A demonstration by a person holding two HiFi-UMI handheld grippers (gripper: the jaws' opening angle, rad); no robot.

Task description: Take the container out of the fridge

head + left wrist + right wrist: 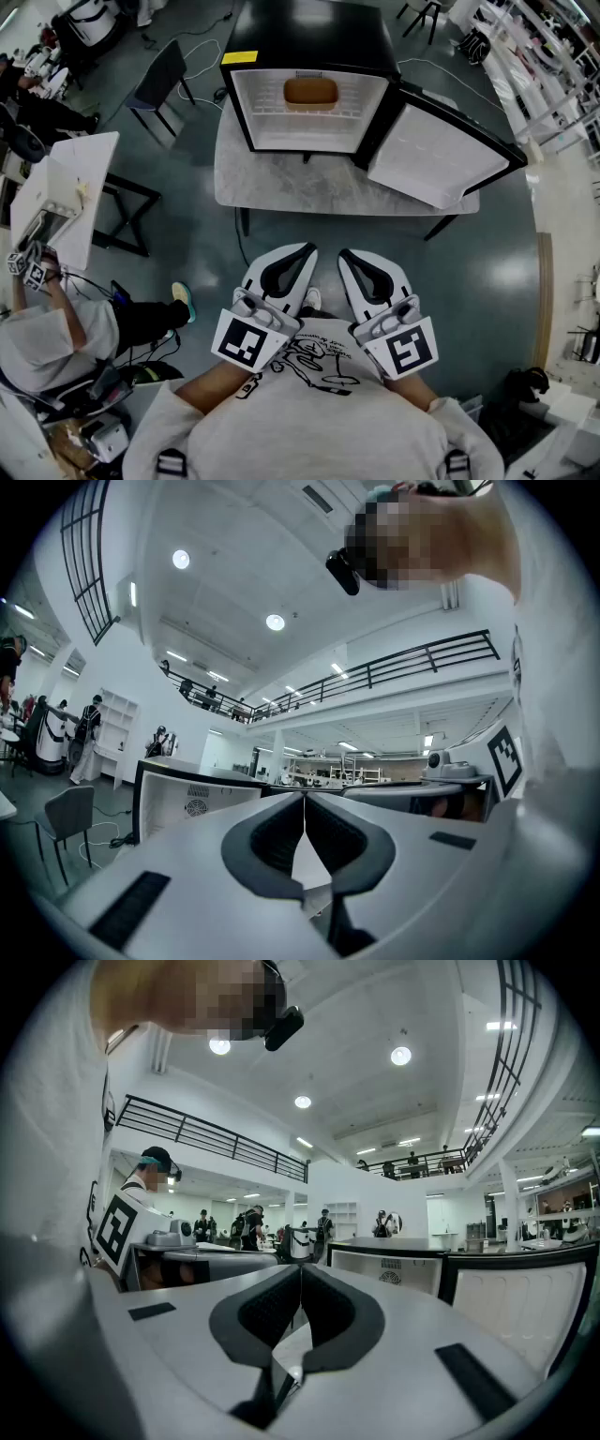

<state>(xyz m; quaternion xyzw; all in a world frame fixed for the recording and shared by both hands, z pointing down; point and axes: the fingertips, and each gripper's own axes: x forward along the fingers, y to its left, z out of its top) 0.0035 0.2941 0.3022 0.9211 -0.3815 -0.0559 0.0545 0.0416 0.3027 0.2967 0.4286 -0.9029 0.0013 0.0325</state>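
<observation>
A black mini fridge (309, 37) stands on a grey marble table (281, 187), its door (441, 155) swung wide to the right. On a shelf inside lies a brown container (310, 91). My left gripper (307, 250) and right gripper (344, 254) are held side by side close to my chest, well short of the table, both shut with nothing between the fingers. In the left gripper view the jaws (305, 801) meet, with the fridge (183, 794) beyond. The right gripper view shows closed jaws (301, 1274) and the fridge (389, 1265). The container is hidden in both gripper views.
A black chair (159, 80) stands left of the fridge table. A white desk (66, 192) is at the left, with a seated person (56, 328) beside it. Cables trail on the floor behind the fridge. Shelving (553, 56) lines the right side.
</observation>
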